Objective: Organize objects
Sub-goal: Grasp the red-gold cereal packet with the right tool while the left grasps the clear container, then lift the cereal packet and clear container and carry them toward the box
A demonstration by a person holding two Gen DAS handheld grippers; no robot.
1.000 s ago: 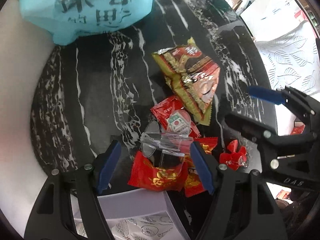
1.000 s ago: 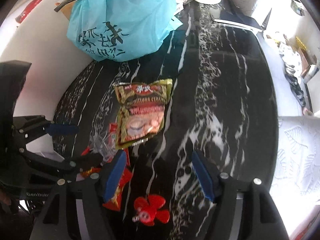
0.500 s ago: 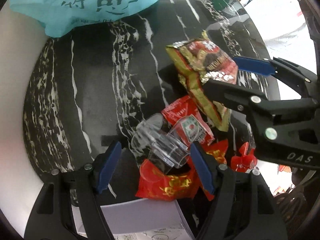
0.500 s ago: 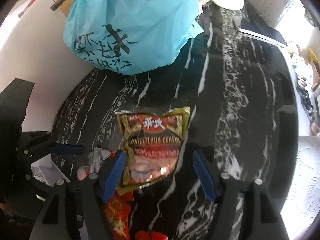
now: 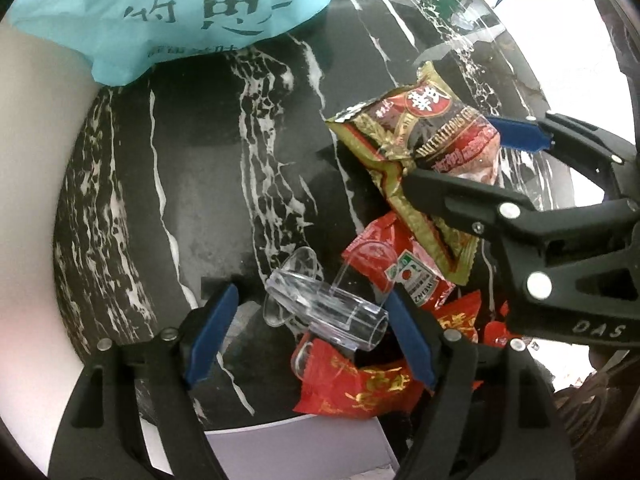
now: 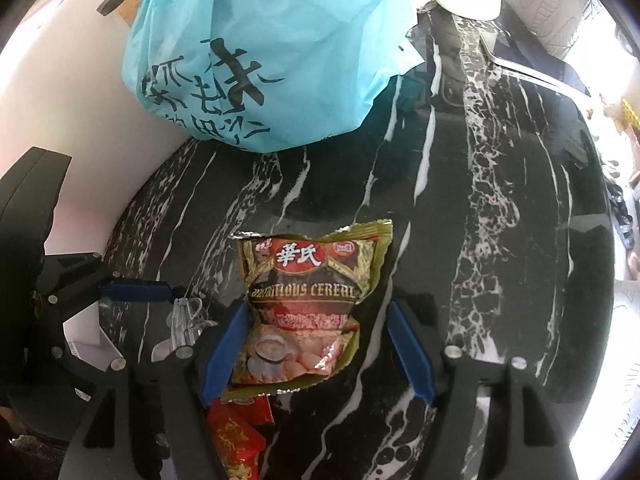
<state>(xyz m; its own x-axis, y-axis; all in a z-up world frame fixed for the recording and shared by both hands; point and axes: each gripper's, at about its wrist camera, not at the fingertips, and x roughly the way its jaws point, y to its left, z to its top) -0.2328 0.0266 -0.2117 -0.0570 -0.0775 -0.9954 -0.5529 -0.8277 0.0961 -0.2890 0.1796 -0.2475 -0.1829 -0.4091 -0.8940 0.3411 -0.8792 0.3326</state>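
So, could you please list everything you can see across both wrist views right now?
Table: one, black marble with white veins, under everything.
Plastic bag: one, light blue with black characters, at the table's far edge.
Cereal packet: one, gold and dark red, between the right claw's blue pads.
Clear plastic piece: one, transparent, lying between the left claw's pads.
Ketchup sachet: one, red with a green and white label, beside the clear piece.
Red sweet wrappers: several, red with gold print, near edge of the pile.
White container: one, white, below the left claw.
Left claw: open.
Right claw: open, around the cereal packet.
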